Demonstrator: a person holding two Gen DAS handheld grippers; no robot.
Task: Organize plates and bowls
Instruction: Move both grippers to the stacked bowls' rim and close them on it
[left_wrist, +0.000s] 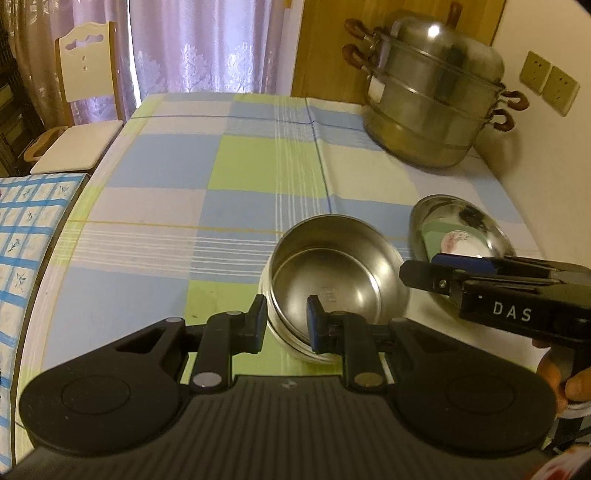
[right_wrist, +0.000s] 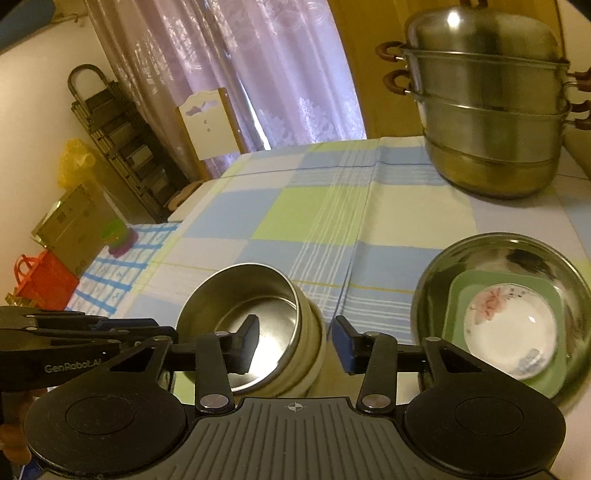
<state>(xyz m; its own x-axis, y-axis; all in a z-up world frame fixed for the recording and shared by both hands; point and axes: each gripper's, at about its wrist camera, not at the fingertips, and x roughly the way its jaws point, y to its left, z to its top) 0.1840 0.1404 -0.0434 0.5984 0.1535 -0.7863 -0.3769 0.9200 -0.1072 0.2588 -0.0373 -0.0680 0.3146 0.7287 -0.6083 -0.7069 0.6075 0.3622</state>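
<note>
Behind the right gripper (right_wrist: 295, 345), the steel bowl's (right_wrist: 255, 295) near rim hides.

Home dining room: steamer pot (left_wrist: 436, 96), curtains (left_wrist: 184, 44).

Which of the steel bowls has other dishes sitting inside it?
The wide shallow steel bowl on the right; it holds a green square plate and white floral dish.

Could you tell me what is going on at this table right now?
A person with a gripper in each hand is sorting dishes. The left gripper has its fingers straddling the rim of a steel bowl, tilted on the checked tablecloth. The right gripper is open and holds nothing. To the right, a steel basin already holds a green square plate with a small white floral dish on it.
</note>
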